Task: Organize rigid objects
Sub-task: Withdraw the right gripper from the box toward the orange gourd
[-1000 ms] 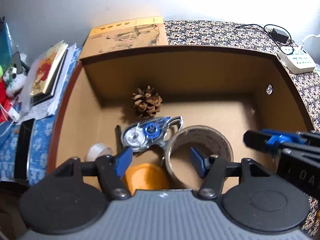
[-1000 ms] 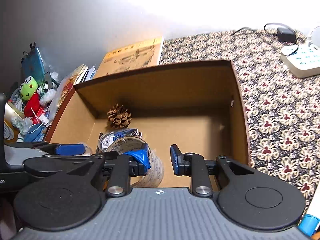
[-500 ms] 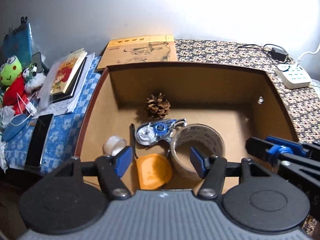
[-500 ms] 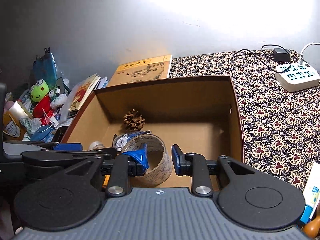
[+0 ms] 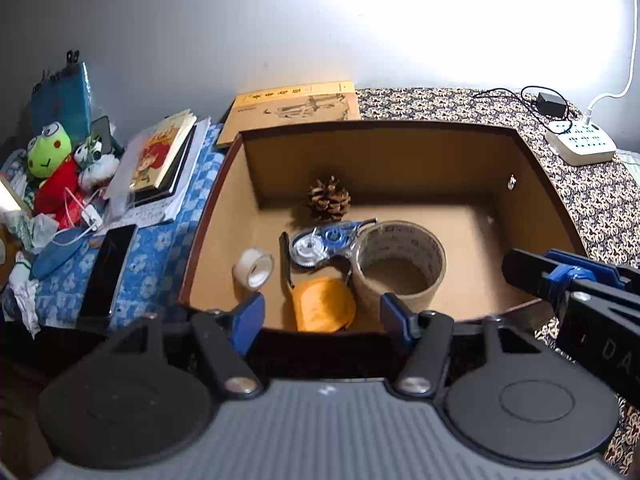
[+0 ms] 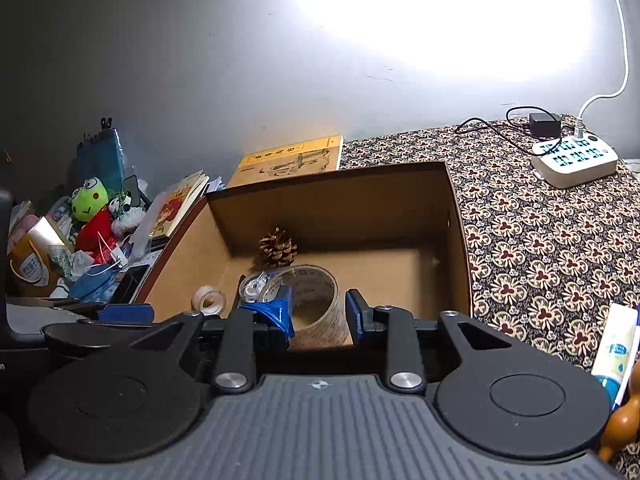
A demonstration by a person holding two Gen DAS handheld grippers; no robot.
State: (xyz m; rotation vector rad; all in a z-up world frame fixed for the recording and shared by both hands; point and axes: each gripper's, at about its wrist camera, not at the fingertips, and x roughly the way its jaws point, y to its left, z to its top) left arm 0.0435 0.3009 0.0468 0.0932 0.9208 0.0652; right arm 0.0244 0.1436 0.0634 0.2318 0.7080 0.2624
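Since both grippers have drawn back and up over the last second, we now see the whole cardboard box (image 5: 224, 184) rather than only its floor, and the clutter to its left has come into view. What lies inside has not shifted: pine cone (image 5: 329, 199) near the back wall, correction-tape dispenser (image 5: 324, 243) in front of it, touching the big roll of brown tape (image 5: 400, 265), a small clear tape roll (image 5: 253, 268) to the left, and an orange piece (image 5: 322, 309) by the near wall.

Left gripper (image 5: 322, 316): fingers spread wide, holding nothing, above the near rim. Right gripper (image 6: 318, 312): fingers parted, empty, the brown tape seen between them but lower down in the box.

Writing: letters "DA" on the right gripper's body in the left view. The yellow book (image 5: 292, 108) behind the box carries printed characters we cannot make out. Power strip (image 6: 574, 160) sits on the patterned cloth (image 6: 540, 240).
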